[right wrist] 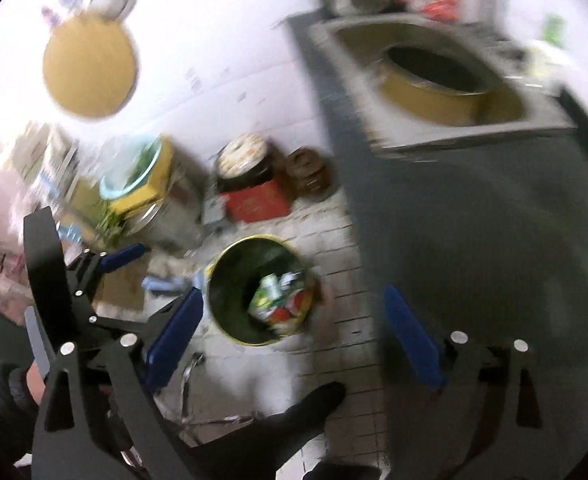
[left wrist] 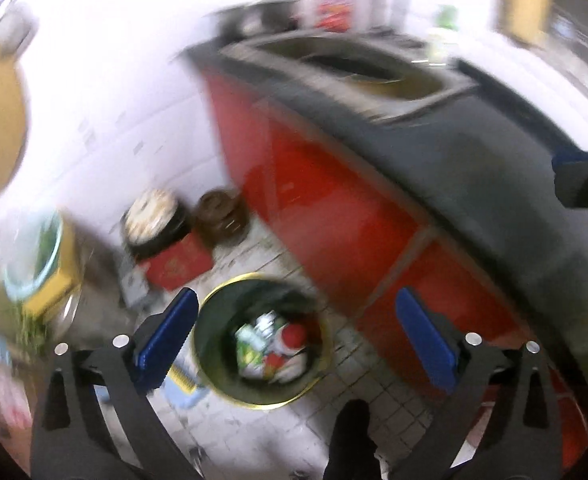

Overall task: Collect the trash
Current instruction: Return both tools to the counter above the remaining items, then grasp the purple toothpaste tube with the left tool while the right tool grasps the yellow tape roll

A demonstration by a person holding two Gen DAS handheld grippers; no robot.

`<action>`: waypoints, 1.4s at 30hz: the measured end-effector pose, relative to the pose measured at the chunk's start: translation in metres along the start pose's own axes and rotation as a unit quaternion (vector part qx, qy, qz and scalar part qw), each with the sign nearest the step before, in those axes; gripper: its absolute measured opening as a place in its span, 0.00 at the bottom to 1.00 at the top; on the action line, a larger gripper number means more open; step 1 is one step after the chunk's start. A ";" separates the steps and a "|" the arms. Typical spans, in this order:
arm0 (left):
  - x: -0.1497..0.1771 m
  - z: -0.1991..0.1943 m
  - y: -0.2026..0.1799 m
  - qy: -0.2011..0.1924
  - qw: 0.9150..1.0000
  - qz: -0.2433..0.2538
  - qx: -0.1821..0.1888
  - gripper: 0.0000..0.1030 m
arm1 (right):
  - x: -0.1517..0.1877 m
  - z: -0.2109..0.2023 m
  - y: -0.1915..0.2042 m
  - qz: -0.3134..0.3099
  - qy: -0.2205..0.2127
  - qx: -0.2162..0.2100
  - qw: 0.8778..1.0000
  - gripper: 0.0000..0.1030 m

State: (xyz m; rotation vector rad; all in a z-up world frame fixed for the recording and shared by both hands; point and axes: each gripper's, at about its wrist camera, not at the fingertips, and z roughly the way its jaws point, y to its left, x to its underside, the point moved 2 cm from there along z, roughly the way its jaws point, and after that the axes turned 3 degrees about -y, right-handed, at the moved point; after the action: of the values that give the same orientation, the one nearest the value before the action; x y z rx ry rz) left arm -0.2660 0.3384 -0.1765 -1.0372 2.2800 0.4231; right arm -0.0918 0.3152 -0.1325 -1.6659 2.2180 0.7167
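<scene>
Both grippers, left [left wrist: 294, 344] & right [right wrist: 294, 340], hang w/ jaws wide apart, holding nothing, above the trash bin [left wrist: 262, 344] on the tiled floor beside the worktop [left wrist: 433, 140]. We judge its wrappers [left wrist: 272, 344] light, crumply; pinch a loose edge.

Motion blur smears both wrist views, and much stays unreadable.

The trash [left wrist: 272, 342] inside the bin [left wrist: 214, 344] is a jumble of green, white and red, no single item identifiable; the left-hand floor clutter [right wrist: 134, 184] dissolves into streaks, and the counter [left wrist: 473, 184] is cut off by the picture's edge.
</scene>
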 end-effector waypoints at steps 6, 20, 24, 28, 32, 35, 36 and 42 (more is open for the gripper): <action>-0.038 -0.034 -0.144 -0.043 0.983 0.135 0.116 0.94 | 0.060 -0.122 -0.098 0.095 -0.064 0.122 0.986 0.88; -0.021 -0.102 -0.414 -0.056 0.897 0.317 0.303 0.94 | 0.264 -0.326 -0.242 0.304 -0.143 0.308 0.890 0.88; -0.016 -0.109 -0.444 -0.058 0.887 0.338 0.308 0.94 | 0.299 -0.336 -0.250 0.322 -0.147 0.314 0.881 0.88; -0.017 -0.108 -0.453 -0.053 0.887 0.344 0.303 0.94 | 0.305 -0.332 -0.255 0.329 -0.145 0.313 0.879 0.88; -0.021 -0.101 -0.460 -0.040 0.891 0.338 0.301 0.94 | 0.308 -0.326 -0.265 0.329 -0.142 0.309 0.881 0.88; -0.027 -0.093 -0.464 -0.035 0.894 0.338 0.293 0.94 | 0.310 -0.314 -0.274 0.324 -0.135 0.307 0.884 0.88; -0.030 -0.089 -0.467 -0.032 0.895 0.336 0.292 0.94 | 0.311 -0.307 -0.279 0.324 -0.131 0.304 0.886 0.88; -0.047 -0.056 -0.488 0.005 0.906 0.312 0.285 0.94 | 0.312 -0.267 -0.306 0.312 -0.121 0.296 0.895 0.88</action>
State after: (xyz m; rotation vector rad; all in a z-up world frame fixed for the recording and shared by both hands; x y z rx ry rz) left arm 0.1096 0.0220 -0.1234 -0.0050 2.4786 -0.0266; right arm 0.1263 -0.1483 -0.1309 -0.5429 2.4368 0.2823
